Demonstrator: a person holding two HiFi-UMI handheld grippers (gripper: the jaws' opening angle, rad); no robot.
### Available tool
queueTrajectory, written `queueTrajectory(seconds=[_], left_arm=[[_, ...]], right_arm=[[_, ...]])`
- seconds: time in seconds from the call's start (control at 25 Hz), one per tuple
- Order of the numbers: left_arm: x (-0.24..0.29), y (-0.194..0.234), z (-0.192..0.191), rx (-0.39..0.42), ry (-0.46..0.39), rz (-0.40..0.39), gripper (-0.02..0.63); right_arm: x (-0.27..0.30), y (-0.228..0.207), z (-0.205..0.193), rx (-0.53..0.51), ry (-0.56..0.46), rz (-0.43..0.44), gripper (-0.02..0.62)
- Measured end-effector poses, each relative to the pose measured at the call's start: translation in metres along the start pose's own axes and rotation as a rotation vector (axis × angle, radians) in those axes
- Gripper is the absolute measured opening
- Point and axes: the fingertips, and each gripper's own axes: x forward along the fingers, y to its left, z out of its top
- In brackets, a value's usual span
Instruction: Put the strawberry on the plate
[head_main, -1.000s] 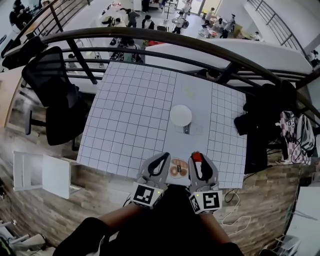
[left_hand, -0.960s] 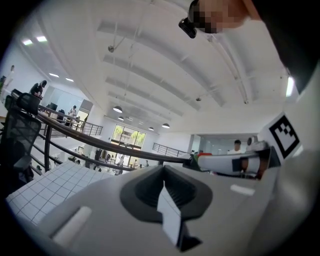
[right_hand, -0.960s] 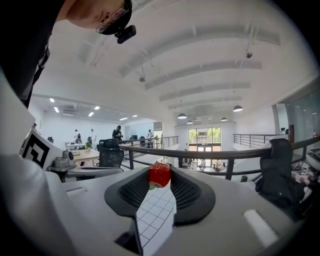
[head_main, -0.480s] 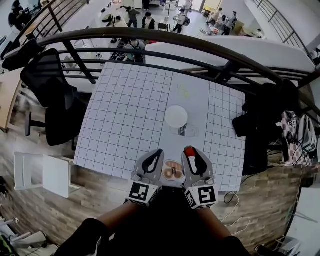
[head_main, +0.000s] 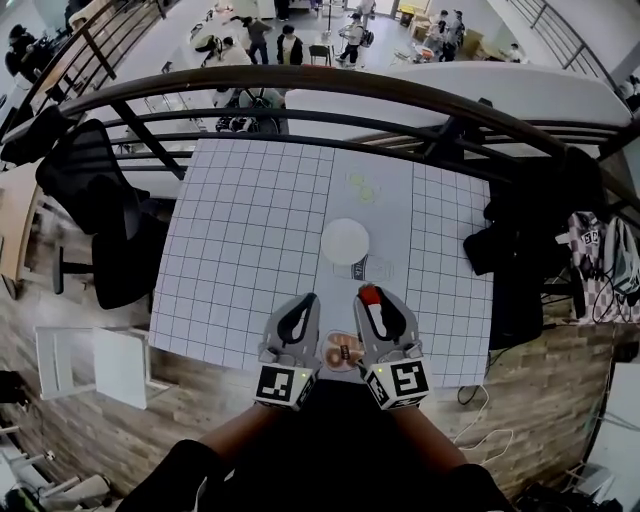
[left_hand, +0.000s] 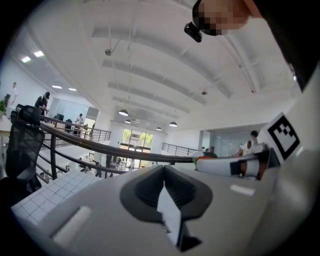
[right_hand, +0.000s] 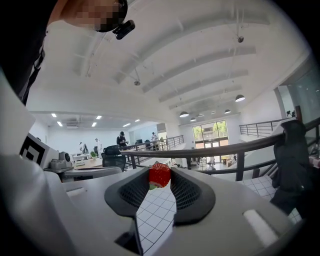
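Note:
The red strawberry (head_main: 368, 294) (right_hand: 159, 175) is pinched at the tips of my right gripper (head_main: 371, 300) (right_hand: 160, 172), which is shut on it. It hangs over the near part of the grid-patterned table (head_main: 250, 240). The white plate (head_main: 345, 241) lies empty on the table's plain middle strip, a short way beyond the strawberry. My left gripper (head_main: 308, 299) (left_hand: 163, 169) is alongside on the left. Its dark pads meet at the tips and hold nothing.
A small clear item (head_main: 365, 268) lies just in front of the plate. A round brown-and-white object (head_main: 343, 352) sits between the grippers. A black curved railing (head_main: 330, 85) runs behind the table. A black chair (head_main: 90, 170) stands left, and dark bags (head_main: 520, 240) right.
Both grippers have moved forward over the table's near edge. The strawberry is now closer to the plate. The jaws look the same as before.

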Motion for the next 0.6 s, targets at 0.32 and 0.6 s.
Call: queueTrajectory(seconds=[0.32, 0.6], left_arm=[[0.027, 0.008, 0.005, 0.027, -0.014, 0.032, 0.009], [0.040, 0.010, -0.006, 0.031, 0.014, 0.061, 0.009]], right_arm=[[0.029, -0.017, -0.018, 0.024, 0.034, 0.014, 0.127], [0.052, -0.027, -0.054, 0.015, 0.117, 0.046, 0.127]])
